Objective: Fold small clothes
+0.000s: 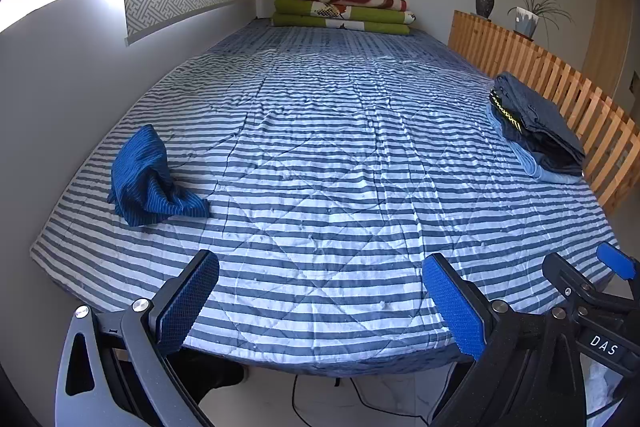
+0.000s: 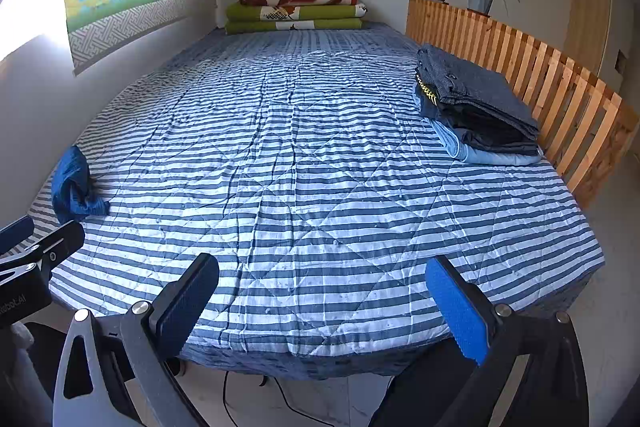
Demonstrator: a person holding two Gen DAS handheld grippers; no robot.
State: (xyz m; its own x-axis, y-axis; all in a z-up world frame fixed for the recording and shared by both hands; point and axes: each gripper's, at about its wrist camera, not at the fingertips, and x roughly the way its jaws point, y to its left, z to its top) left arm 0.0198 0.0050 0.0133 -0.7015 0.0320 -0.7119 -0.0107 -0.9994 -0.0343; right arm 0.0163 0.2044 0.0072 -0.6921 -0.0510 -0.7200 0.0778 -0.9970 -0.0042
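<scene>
Two views. Left wrist: the left gripper hovers with jaws spread wide and empty over the near edge of the blue-and-white striped quilted bedcover; a crumpled dark-blue pinstriped garment lies ahead to the left, a folded stack of blue clothes right beside the wooden slatted rail. Right wrist: the right gripper likewise gapes empty, the garment far left.

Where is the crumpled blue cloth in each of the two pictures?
Left wrist view: crumpled blue cloth lies left of centre on the striped bed.
Right wrist view: crumpled blue cloth sits at the far left edge.
Shared landmark: the folded clothes pile by the wooden rail.
</scene>
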